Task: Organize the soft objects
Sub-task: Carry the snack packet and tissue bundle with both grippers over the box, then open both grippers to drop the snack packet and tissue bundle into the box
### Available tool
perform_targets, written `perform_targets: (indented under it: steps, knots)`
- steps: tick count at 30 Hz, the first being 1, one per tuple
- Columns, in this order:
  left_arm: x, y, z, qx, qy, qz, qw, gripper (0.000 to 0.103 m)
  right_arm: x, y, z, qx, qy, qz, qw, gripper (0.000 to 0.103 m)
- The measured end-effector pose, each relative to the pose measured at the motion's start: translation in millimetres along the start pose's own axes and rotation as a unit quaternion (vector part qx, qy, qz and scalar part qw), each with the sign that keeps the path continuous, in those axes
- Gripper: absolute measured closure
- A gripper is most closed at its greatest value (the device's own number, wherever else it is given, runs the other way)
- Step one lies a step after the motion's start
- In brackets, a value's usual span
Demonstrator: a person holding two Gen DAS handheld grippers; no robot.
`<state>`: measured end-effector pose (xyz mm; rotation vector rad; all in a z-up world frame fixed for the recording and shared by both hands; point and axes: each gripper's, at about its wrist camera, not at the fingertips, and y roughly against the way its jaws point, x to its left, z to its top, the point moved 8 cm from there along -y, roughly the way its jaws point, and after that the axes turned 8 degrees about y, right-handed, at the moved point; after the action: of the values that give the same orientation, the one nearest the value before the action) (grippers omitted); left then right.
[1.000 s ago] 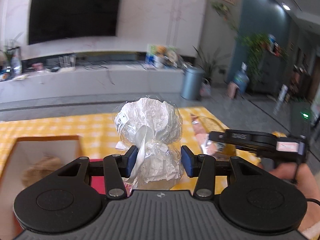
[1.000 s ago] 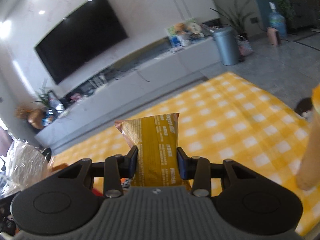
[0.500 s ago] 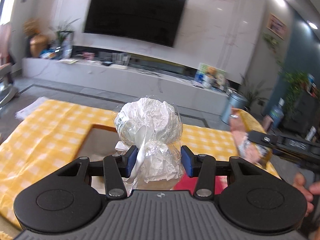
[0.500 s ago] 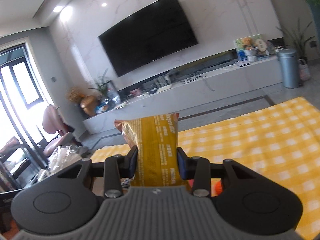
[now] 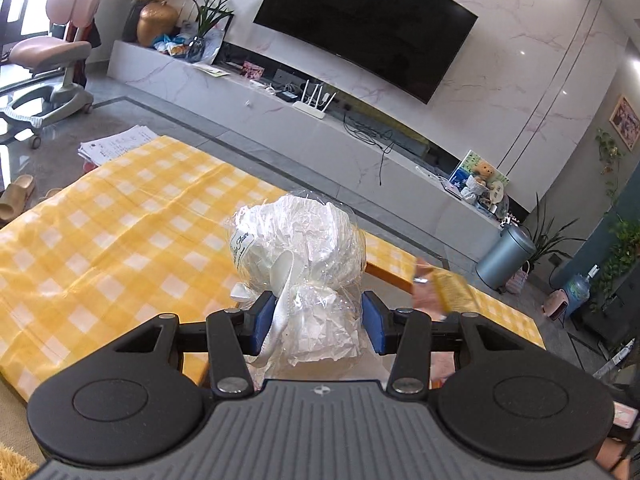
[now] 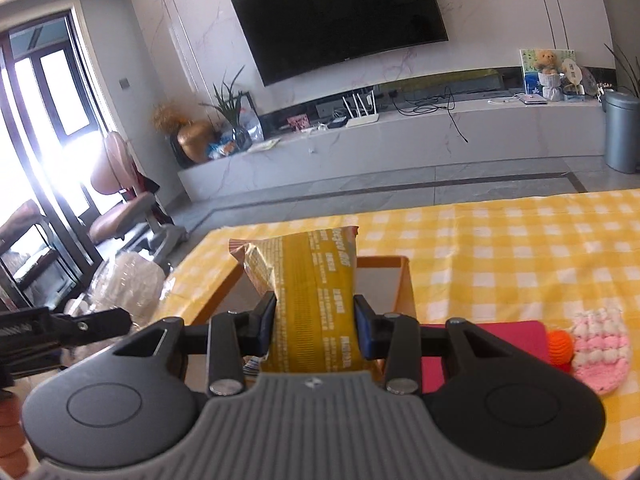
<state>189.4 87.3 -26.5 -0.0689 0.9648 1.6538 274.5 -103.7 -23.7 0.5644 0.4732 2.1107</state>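
My left gripper [image 5: 318, 322] is shut on a white mesh bath puff in clear wrap [image 5: 300, 252] and holds it above the yellow checked tablecloth [image 5: 120, 216]. My right gripper [image 6: 316, 326] is shut on a yellow snack packet [image 6: 312, 292], held over an open cardboard box [image 6: 402, 280]. The puff also shows at the left of the right wrist view [image 6: 128, 284], and the packet at the right of the left wrist view [image 5: 448, 290].
A pink knitted item [image 6: 598, 350], an orange ball [image 6: 560, 344] and a red flat item [image 6: 480, 344] lie on the table right of the box. A paper stack [image 5: 116, 144] sits at the table's far left edge. A grey bin [image 5: 504, 258] stands beyond.
Both grippers have swung left while holding their items. The right gripper now sits over the cardboard box; the left gripper faces the left part of the table.
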Motion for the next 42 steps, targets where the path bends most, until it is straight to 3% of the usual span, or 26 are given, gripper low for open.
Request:
perform_targets:
  steps: [2, 7, 11, 14, 16, 19, 20, 25, 31, 33, 34, 35, 36, 37, 38, 42]
  knots:
    - [1.7, 0.1, 0.2, 0.004, 0.003, 0.0, 1.0, 0.05, 7.0, -18.2, -5.1, 0.015, 0.018, -0.008, 1.0, 0.064]
    - [-1.0, 3.6, 2.8, -0.004, -0.013, -0.012, 0.9998, 0.049, 19.2, -56.1, -12.6, 0.055, 0.106, -0.14, 0.983, 0.064]
    - [2.1, 8.6, 6.7, -0.007, -0.028, -0.016, 0.9994, 0.049, 28.4, -97.1, -23.9, 0.123, 0.116, -0.143, 0.975, 0.064]
    - [9.4, 12.9, 10.8, -0.008, -0.013, -0.017, 0.9997, 0.049, 29.4, -122.0, -31.0, 0.15, 0.121, -0.191, 0.963, 0.065]
    - [13.5, 16.6, 14.8, -0.012, -0.004, -0.021, 0.9997, 0.049, 31.8, -135.3, -37.4, 0.169, 0.094, -0.177, 0.965, 0.067]
    - [20.2, 18.8, 20.2, -0.017, 0.008, -0.024, 0.9995, 0.049, 40.0, -147.3, -49.2, 0.181, -0.005, -0.09, 0.979, 0.069]
    - [22.8, 18.0, 21.5, -0.017, 0.01, -0.024, 0.9995, 0.049, 42.6, -149.4, -51.9, 0.181, -0.012, -0.083, 0.98, 0.069]
    - [28.9, 12.2, 21.1, -0.009, 0.019, -0.014, 0.9997, 0.049, 42.8, -140.6, -49.8, 0.168, 0.026, -0.115, 0.979, 0.069]
    - [20.5, 13.0, 17.5, -0.01, 0.002, -0.014, 0.9999, 0.049, 28.7, -125.9, -45.7, 0.162, 0.099, -0.179, 0.965, 0.069]
    - [17.4, 11.2, 16.0, -0.008, -0.008, -0.012, 0.9999, 0.049, 30.0, -128.6, -46.6, 0.16, 0.112, -0.176, 0.965, 0.069]
    - [15.6, 10.7, 14.9, -0.006, -0.011, -0.013, 0.9998, 0.049, 30.7, -129.4, -45.7, 0.158, 0.114, -0.174, 0.965, 0.068]
    - [13.8, 10.2, 13.7, -0.004, -0.014, -0.014, 0.9998, 0.049, 30.6, -127.7, -44.6, 0.152, 0.116, -0.176, 0.966, 0.06]
    - [12.6, 10.2, 13.1, -0.004, -0.016, -0.015, 0.9998, 0.049, 29.6, -120.9, -42.7, 0.14, 0.12, -0.184, 0.966, 0.051]
    - [11.9, 10.5, 12.7, -0.004, -0.018, -0.015, 0.9997, 0.049, 29.6, -116.1, -37.7, 0.121, 0.124, -0.188, 0.967, 0.032]
    - [11.4, 11.1, 12.4, -0.005, -0.019, -0.016, 0.9997, 0.049, 29.1, -110.7, -31.6, 0.096, 0.127, -0.184, 0.97, 0.025]
    - [8.1, 11.6, 11.5, -0.004, -0.023, -0.024, 0.9994, 0.049, 22.1, -74.8, -9.6, 0.016, 0.126, -0.178, 0.976, 0.017]
